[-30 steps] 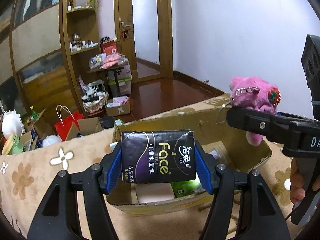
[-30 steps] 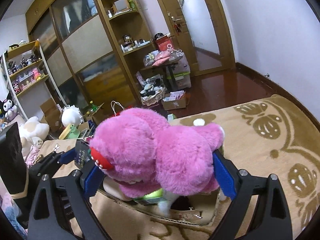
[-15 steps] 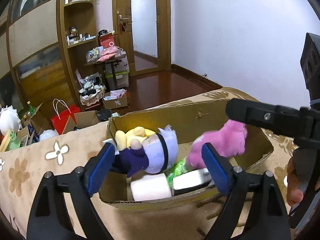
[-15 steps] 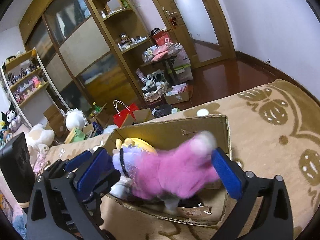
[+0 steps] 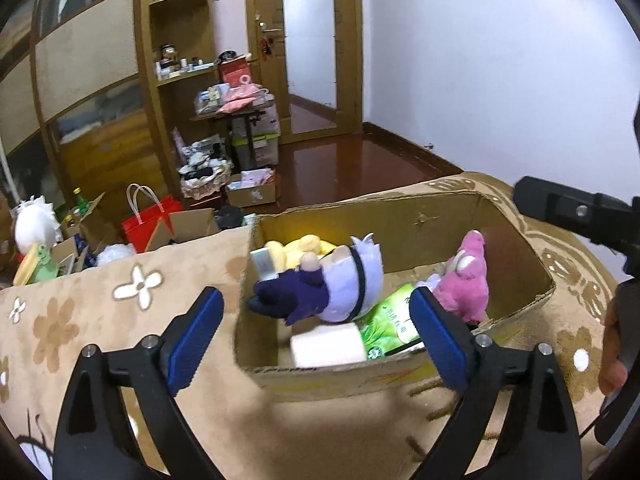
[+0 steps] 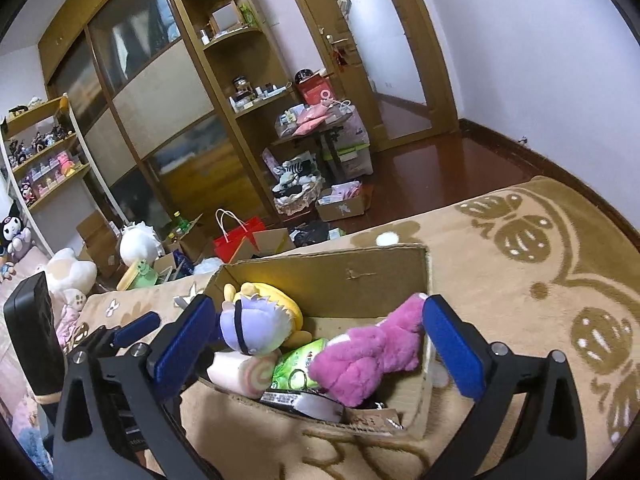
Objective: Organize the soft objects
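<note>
Where the cardboard box [image 5: 420, 216] sits on the tan patterned blanket [image 5: 120, 280], the soft objects lie packed inside it. Pink plush [image 6: 368, 356] rests at the box's right end, against the near wall. Lavender-headed doll [image 5: 352, 284] with dark purple body lies across the middle, over a yellow plush [image 5: 304, 246]. Green tissue pack [image 5: 390, 322] lies between doll and pink plush; a pale pink roll [image 5: 326, 346] sits just below the doll at the near wall. A dark flat pack [image 6: 304, 400] lies at the near edge, partly hidden.

Left gripper [image 5: 316, 336]: jaws spread wide, nothing between the pads, hovering over the box's near side. Right gripper [image 6: 316, 344]: likewise wide apart and empty, above the box. Red bag [image 5: 150, 226] stands on the floor beyond the blanket.
</note>
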{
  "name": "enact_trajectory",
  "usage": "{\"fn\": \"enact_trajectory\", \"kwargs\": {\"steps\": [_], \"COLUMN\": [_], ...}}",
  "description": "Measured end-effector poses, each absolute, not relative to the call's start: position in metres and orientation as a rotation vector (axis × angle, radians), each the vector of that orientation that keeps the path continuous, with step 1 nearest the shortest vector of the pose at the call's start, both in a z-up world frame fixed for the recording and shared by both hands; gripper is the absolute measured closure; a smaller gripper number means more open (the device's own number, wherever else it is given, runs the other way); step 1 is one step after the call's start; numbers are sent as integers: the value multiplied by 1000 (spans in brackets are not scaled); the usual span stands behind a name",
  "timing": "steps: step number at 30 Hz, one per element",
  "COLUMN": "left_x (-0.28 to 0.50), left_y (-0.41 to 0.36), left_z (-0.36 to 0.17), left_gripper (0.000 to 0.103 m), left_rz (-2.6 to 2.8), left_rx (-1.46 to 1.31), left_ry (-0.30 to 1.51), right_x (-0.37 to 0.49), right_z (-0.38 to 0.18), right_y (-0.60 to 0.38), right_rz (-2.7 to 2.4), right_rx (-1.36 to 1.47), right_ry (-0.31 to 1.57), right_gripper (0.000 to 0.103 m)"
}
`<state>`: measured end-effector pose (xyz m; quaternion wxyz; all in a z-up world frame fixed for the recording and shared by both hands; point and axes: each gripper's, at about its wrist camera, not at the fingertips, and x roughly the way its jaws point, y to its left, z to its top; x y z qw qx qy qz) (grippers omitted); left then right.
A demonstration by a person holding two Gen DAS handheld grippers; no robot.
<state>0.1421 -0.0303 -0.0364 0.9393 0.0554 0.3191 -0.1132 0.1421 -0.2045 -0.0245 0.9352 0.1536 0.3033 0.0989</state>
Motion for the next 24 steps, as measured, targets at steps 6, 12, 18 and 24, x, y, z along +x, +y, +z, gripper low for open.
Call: {"fn": "enact_trajectory", "kwargs": {"steps": [6, 12, 18, 24], "left_x": [125, 99, 71, 35], "left_y": [-18, -3, 15, 31], "left_z": [-19, 5, 35, 56], "left_gripper": [6, 4, 4, 4], "left_rz": [-194, -157, -140, -134], "left_rx": [88, 71, 13, -7], "left_ry": [638, 599, 548, 511], "right_x": [122, 93, 59, 24], "right_z": [-10, 6, 18, 34], "right_y": [-209, -209, -209, -208], "right_rz": [182, 172, 161, 152], "right_rx": [312, 290, 277, 256], "right_ry": [600, 588, 572, 537], "right_gripper": [0, 0, 0, 0]}}
